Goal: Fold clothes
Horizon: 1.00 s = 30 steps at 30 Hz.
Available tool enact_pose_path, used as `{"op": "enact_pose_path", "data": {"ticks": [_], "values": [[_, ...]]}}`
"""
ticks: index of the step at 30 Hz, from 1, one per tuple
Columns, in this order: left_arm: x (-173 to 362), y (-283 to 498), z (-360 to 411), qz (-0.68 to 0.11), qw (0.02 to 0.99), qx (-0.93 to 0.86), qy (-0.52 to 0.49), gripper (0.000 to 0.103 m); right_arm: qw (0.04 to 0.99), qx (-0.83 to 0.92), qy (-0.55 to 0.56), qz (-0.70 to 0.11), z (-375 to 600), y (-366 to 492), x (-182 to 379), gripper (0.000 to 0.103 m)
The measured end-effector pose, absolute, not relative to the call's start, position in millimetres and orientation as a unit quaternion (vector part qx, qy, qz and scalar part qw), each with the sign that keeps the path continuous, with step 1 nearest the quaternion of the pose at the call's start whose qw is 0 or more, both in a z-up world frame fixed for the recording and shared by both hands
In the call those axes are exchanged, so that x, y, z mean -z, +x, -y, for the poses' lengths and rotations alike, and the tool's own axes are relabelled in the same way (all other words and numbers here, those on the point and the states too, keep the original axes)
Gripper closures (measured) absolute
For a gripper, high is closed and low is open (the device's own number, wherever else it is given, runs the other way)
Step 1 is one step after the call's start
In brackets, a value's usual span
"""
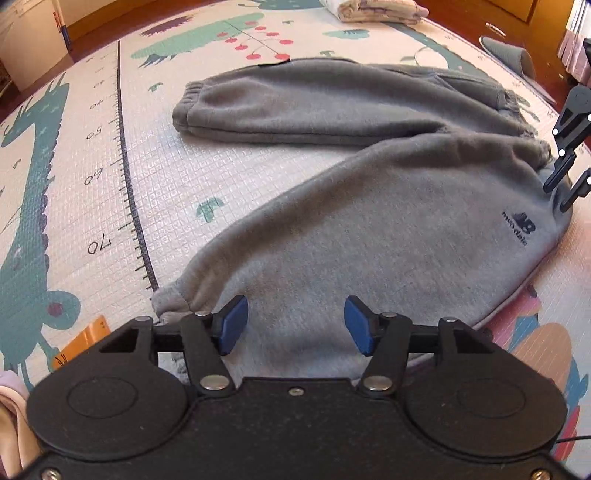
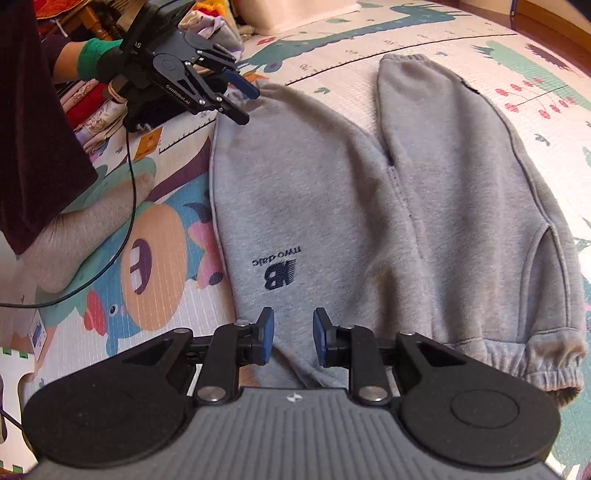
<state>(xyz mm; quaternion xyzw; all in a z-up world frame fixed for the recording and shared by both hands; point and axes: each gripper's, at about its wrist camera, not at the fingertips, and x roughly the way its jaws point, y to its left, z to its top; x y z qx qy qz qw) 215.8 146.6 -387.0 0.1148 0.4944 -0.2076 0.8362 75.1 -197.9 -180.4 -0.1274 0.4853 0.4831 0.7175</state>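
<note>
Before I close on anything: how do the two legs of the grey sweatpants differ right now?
The logo leg carries a dark embroidered logo; the other leg shows none, only a side seam and a pocket opening. The left gripper hovers open at the logo leg's cuff; the other leg's cuff lies untouched. The right gripper is open at the waist. Both legs are grey fleece, flat on the play mat, with elastic cuffs.

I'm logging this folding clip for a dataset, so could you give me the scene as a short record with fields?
garment: grey sweatpants, spread flat, both legs apart
logo: dark print on one leg
surface: patterned play mat
left hand-held gripper: open, above a leg cuff
right hand-held gripper: open, over the waistband end, holding nothing
folded yet: no fold visible
nearby: folded laundry at the mat's far edge
</note>
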Motion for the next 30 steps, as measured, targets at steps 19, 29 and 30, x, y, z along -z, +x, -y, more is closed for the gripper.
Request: {"op": "enact_pose_path", "data": {"ticks": [19, 29, 30], "values": [[481.4, 500.4, -152.0, -0.504, 0.849, 0.155, -0.041, 0.045, 0.826, -0.227, -0.001, -0.517, 313.2, 175.6, 224.5, 0.078], [539.2, 574.5, -178.5, -0.509, 0.839, 0.136, -0.139, 0.095, 0.759, -0.202, 0.345, -0.515, 395.5, 181.3, 259.1, 0.085], [543.0, 577.1, -181.6, -0.503, 0.841, 0.134, -0.146, 0.095, 0.758, -0.196, 0.341, -0.52, 394.9, 182.8, 259.4, 0.085]]}}
